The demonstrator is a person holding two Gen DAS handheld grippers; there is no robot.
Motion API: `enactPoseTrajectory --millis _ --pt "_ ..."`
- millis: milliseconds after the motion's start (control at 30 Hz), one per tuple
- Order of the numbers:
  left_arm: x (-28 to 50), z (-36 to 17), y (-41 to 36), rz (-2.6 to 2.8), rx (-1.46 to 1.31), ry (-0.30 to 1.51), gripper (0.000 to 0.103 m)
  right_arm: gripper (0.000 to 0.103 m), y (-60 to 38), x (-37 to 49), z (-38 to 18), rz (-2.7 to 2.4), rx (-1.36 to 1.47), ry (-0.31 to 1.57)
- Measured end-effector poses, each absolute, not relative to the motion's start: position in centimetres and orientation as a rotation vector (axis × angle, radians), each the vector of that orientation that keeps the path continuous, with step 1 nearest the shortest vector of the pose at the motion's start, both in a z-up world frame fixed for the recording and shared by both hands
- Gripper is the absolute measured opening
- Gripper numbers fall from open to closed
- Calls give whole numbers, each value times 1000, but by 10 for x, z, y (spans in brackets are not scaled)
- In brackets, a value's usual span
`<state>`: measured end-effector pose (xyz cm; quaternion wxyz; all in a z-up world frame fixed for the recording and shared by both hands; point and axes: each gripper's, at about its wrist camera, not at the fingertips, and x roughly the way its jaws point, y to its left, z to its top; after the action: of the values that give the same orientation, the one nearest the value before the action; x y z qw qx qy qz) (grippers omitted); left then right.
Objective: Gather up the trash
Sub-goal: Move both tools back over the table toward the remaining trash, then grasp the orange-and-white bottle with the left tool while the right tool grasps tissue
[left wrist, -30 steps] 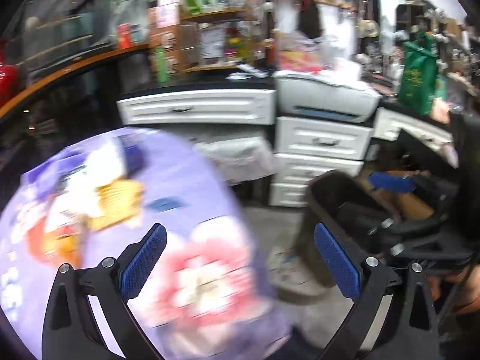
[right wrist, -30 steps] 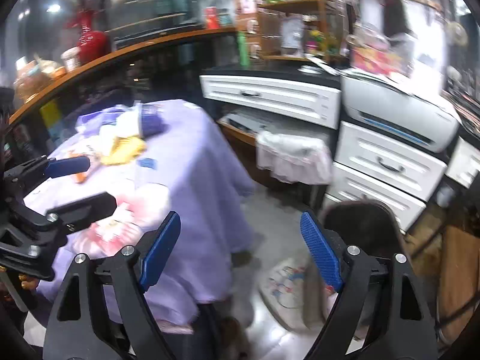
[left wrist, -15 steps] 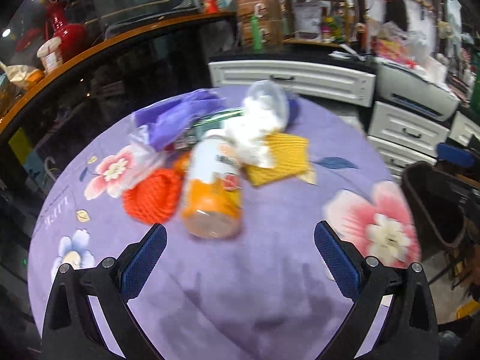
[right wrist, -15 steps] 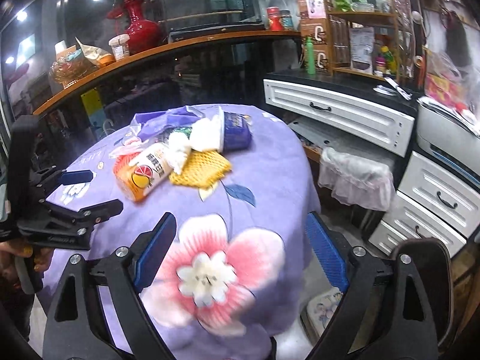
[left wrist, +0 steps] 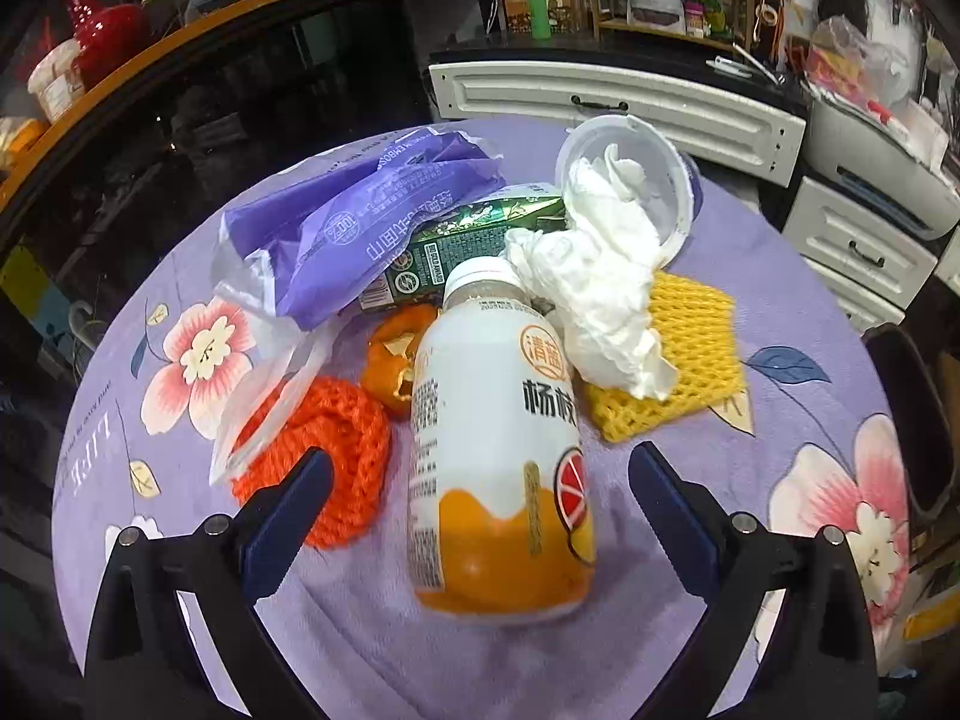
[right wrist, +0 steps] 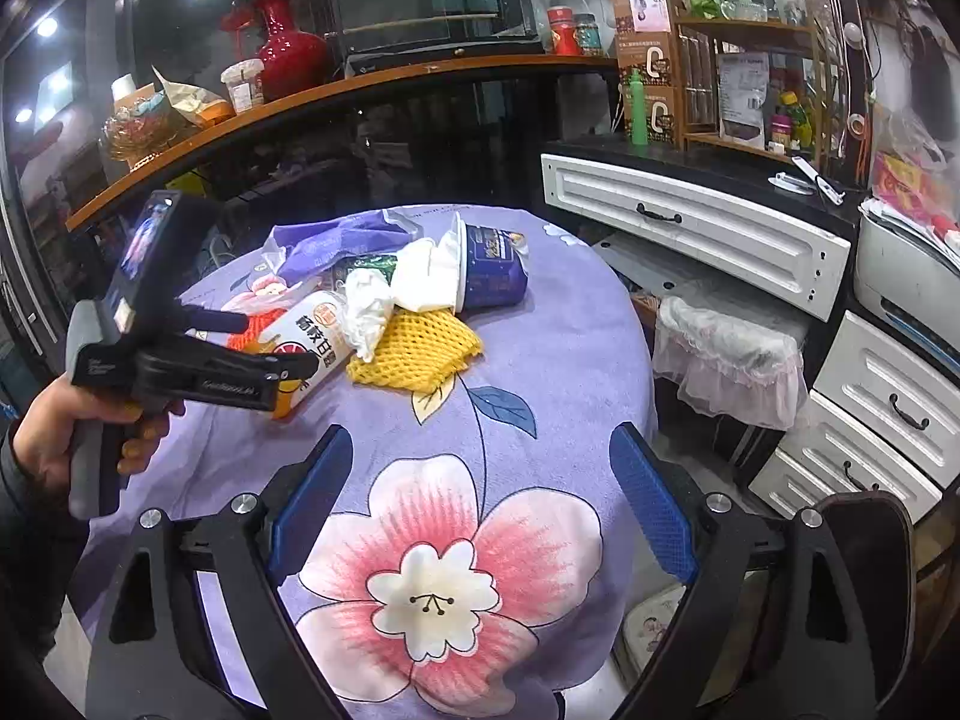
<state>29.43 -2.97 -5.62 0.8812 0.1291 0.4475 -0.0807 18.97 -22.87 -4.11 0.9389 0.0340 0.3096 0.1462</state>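
Note:
A pile of trash lies on the round table with a purple flowered cloth (left wrist: 798, 432). A white and orange drink bottle (left wrist: 498, 450) lies on its side. My left gripper (left wrist: 480, 498) is open, its fingers either side of the bottle's base. Around it lie crumpled white tissue (left wrist: 600, 294), a yellow foam net (left wrist: 690, 354), an orange net (left wrist: 336, 444), orange peel (left wrist: 396, 360), a green carton (left wrist: 468, 246), a purple wrapper (left wrist: 366, 222) and a tipped cup (left wrist: 624, 180). My right gripper (right wrist: 480, 504) is open over the cloth, short of the pile (right wrist: 384, 306).
A dark bin (right wrist: 870, 546) stands on the floor right of the table. White drawers (right wrist: 690, 222) and a printer (right wrist: 906, 282) line the right side. A curved wooden counter (right wrist: 360, 84) with a red vase runs behind the table.
My left gripper swung from the bin and floor back over the table and closed in on the bottle. My right gripper turned toward the table too.

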Motion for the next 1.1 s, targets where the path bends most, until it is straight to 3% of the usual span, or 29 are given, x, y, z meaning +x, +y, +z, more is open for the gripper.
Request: enactPoseTrajectory --millis 167,233,300,533,1033,1100 --pt "305 -65 -32 -165 269 981 81 87 -228 192 -41 303 67 632" --pt "306 -69 -33 -166 274 993 67 87 -226 194 -40 308 64 629" --pt "306 -73 -31 -169 252 1007 61 87 -223 196 -39 317 61 625" --pt "294 -71 -25 -179 179 985 61 87 -210 203 -35 364 47 613" --pt "200 -39 24 -104 -46 742 61 86 -135 251 -34 525 -23 673" --pt "192 -37 30 -84 -56 719 61 82 -120 263 -38 538 -49 693"
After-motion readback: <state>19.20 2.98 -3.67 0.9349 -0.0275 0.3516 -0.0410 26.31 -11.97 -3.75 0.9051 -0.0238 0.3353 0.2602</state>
